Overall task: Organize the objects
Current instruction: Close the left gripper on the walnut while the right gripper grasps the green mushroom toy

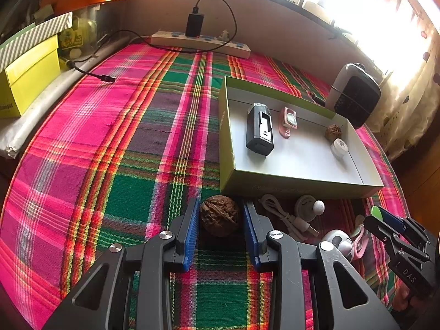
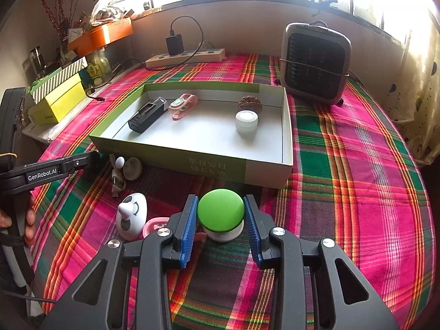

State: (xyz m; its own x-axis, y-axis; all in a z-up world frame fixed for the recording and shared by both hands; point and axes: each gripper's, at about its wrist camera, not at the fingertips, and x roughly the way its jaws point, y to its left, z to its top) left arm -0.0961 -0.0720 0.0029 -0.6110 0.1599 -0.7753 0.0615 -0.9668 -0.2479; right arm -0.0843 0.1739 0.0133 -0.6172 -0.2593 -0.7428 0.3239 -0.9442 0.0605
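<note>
A shallow green-sided box [image 1: 275, 187] [image 2: 170, 154] lies on the plaid cloth. It holds a black device [image 1: 260, 129] [image 2: 148, 115], a pink clip [image 1: 288, 121] [image 2: 183, 106], a walnut [image 1: 333, 131] [image 2: 249, 102] and a small white jar [image 1: 338, 148] [image 2: 246, 121]. My left gripper [image 1: 220, 216] has its jaws around a second brown walnut [image 1: 218, 216] on the cloth, with a small gap on the right side. My right gripper [image 2: 220, 214] is shut on a green-lidded white jar [image 2: 220, 210]. The right gripper also shows in the left wrist view [image 1: 385, 220].
Loose items lie before the box: a white cable [image 1: 286, 217] [image 2: 117, 178], a round white piece [image 1: 305, 207] [image 2: 132, 167], a white face-shaped gadget [image 2: 130, 216] [image 1: 339, 243], a pink item [image 2: 154, 224]. A fan heater [image 2: 316, 63], power strip [image 2: 187, 56] and yellow box [image 1: 30, 79] stand around.
</note>
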